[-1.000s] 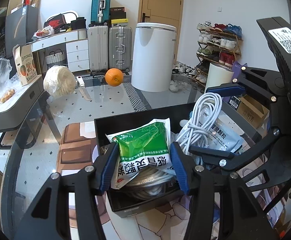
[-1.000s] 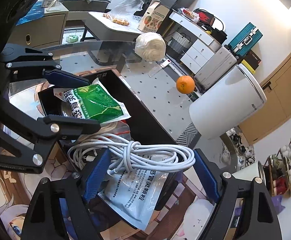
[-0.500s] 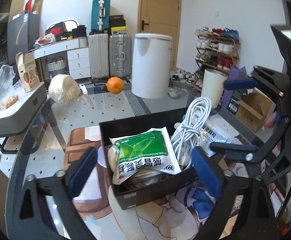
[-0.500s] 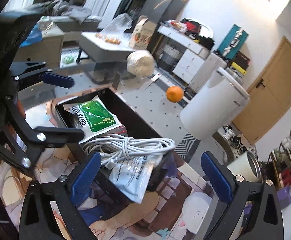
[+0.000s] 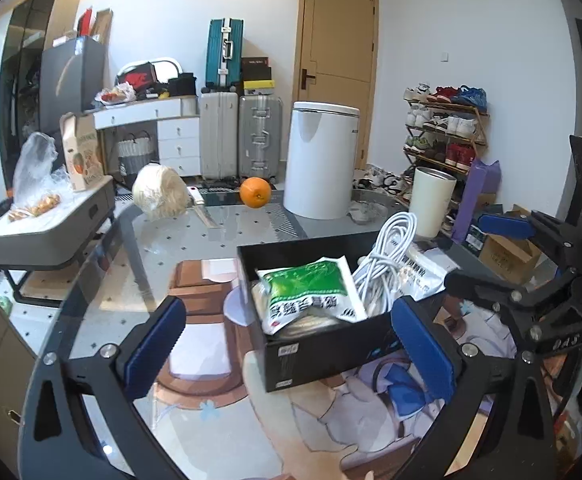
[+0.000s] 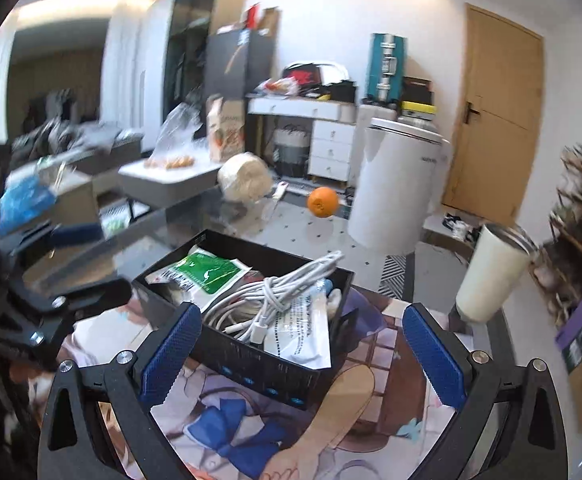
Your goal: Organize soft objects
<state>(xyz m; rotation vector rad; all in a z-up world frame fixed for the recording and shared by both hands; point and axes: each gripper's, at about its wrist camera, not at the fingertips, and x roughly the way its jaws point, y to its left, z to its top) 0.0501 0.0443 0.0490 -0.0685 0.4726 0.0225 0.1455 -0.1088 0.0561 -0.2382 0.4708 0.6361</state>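
A black box (image 5: 319,354) stands on a printed mat on the glass table; it also shows in the right wrist view (image 6: 259,364). In it lie a green-and-white pouch (image 5: 311,294) (image 6: 205,270), a coiled white cable (image 5: 383,258) (image 6: 271,294) and a white pouch (image 5: 423,274) (image 6: 305,330) that hangs over the rim. My left gripper (image 5: 287,342) is open and empty, held back from the box's near side. My right gripper (image 6: 303,350) is open and empty in front of the box.
An orange (image 5: 255,193), a pale round bundle (image 5: 159,197) and a knife (image 5: 203,212) lie at the table's far side. A cream tumbler (image 5: 433,202) stands to the right of the box. A white bin (image 5: 319,158) stands beyond the table.
My left gripper let go of the green pouch and opened. My right gripper let go of the white cable and opened. Both pulled back and up from the box.
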